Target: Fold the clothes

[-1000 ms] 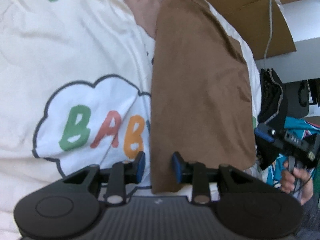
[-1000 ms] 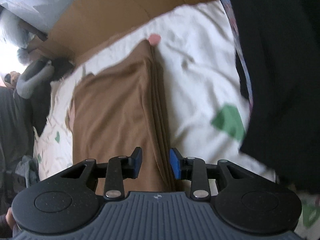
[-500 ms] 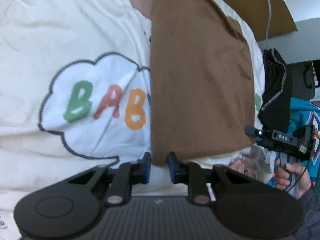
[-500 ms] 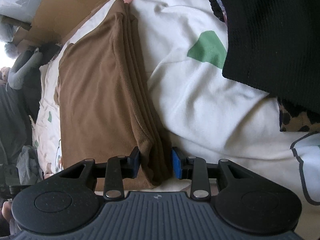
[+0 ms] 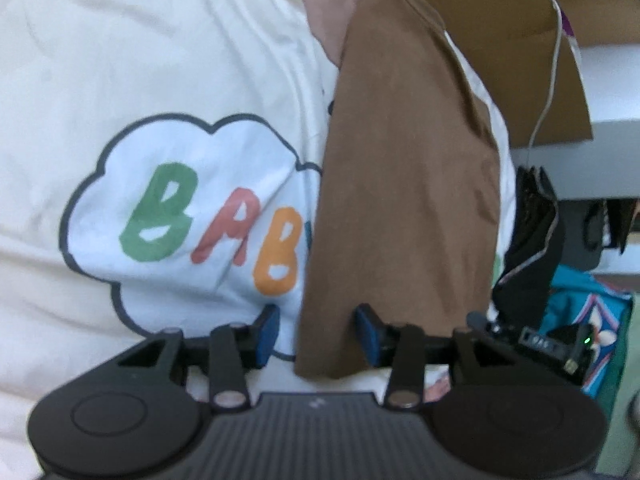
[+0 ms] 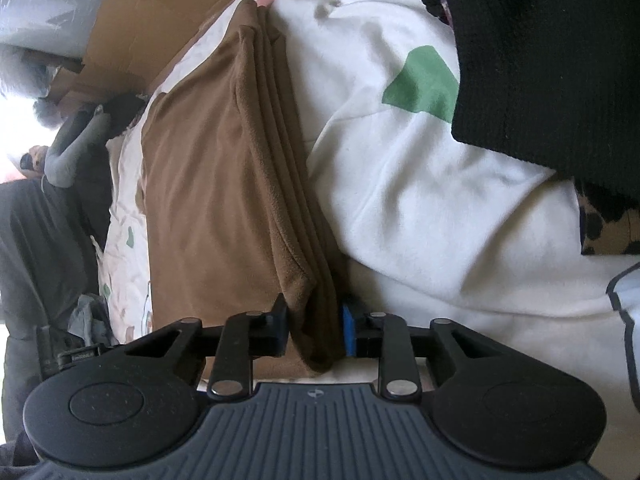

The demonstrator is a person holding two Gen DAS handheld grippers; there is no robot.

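Note:
A folded brown garment (image 5: 404, 184) lies on a cream bedsheet (image 5: 140, 60) printed with a cloud and coloured letters. My left gripper (image 5: 316, 336) is open, its blue pads either side of the garment's near left corner. In the right wrist view the garment (image 6: 208, 184) shows as a stack of several folded layers. My right gripper (image 6: 314, 330) has its jaws around the near corner of the stacked edge, the pads touching the cloth on both sides.
A black knit garment (image 6: 552, 60) lies at the right over a leopard-print cloth (image 6: 608, 228). Cardboard (image 5: 508, 40) and a white cable (image 5: 548, 72) stand behind the bed. Dark clothes (image 5: 528, 236) and a teal cloth (image 5: 592, 312) lie at the right edge.
My left gripper has opened wide and moved forward around the garment's corner. My right gripper has narrowed onto the stacked edge.

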